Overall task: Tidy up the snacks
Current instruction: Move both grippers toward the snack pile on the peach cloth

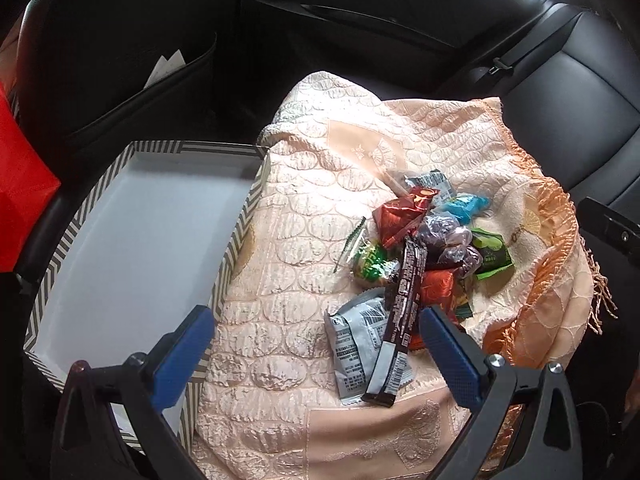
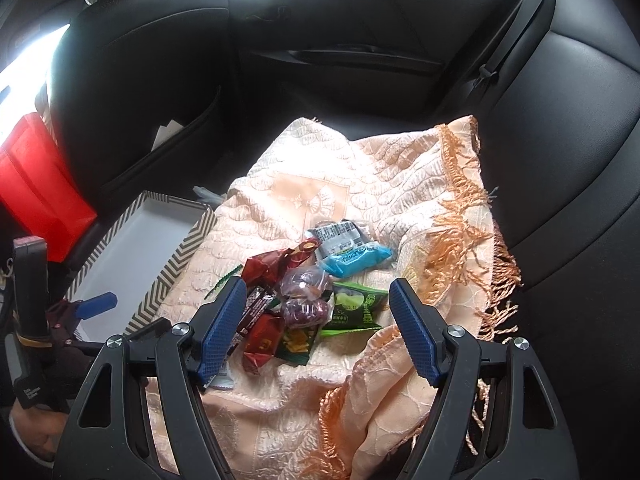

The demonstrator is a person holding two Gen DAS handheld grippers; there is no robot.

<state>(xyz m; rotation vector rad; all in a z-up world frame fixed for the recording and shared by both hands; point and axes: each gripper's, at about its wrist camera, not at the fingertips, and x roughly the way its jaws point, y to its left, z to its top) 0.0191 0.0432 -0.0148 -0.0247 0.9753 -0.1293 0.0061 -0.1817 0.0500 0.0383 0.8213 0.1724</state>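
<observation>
On the back seat (image 2: 580, 128) of a car lies a peach cloth (image 1: 304, 264) with a fringe, and a small pile of snacks (image 1: 424, 248) sits on top of it. The pile has a long dark bar (image 1: 400, 308), a gray packet (image 1: 356, 344) partly under the bar, a red wrapper (image 1: 400, 216), a blue packet (image 2: 354, 258), a green packet (image 2: 356, 306) and some clear purple sweets (image 2: 304, 296), all touching or lying over each other. A thin green twist tie (image 1: 350, 246) lies just beside the pile on its left. To the left of the cloth is a box (image 1: 236, 236) with zigzag stripes on its walls and a white inside, and the cloth edge touches its wall. No snack shows in the part of the box that can be seen. A red bag (image 2: 36, 184) stands past the box. The left claw (image 1: 316, 340) is wide open and holds nothing; it hangs over the near side of the cloth, with the dark bar and gray packet close to its right finger. The right claw (image 2: 320, 328) is wide open too and holds nothing; it hangs over the pile, with the green packet and purple sweets seen between its blue fingers (image 2: 416, 328).
</observation>
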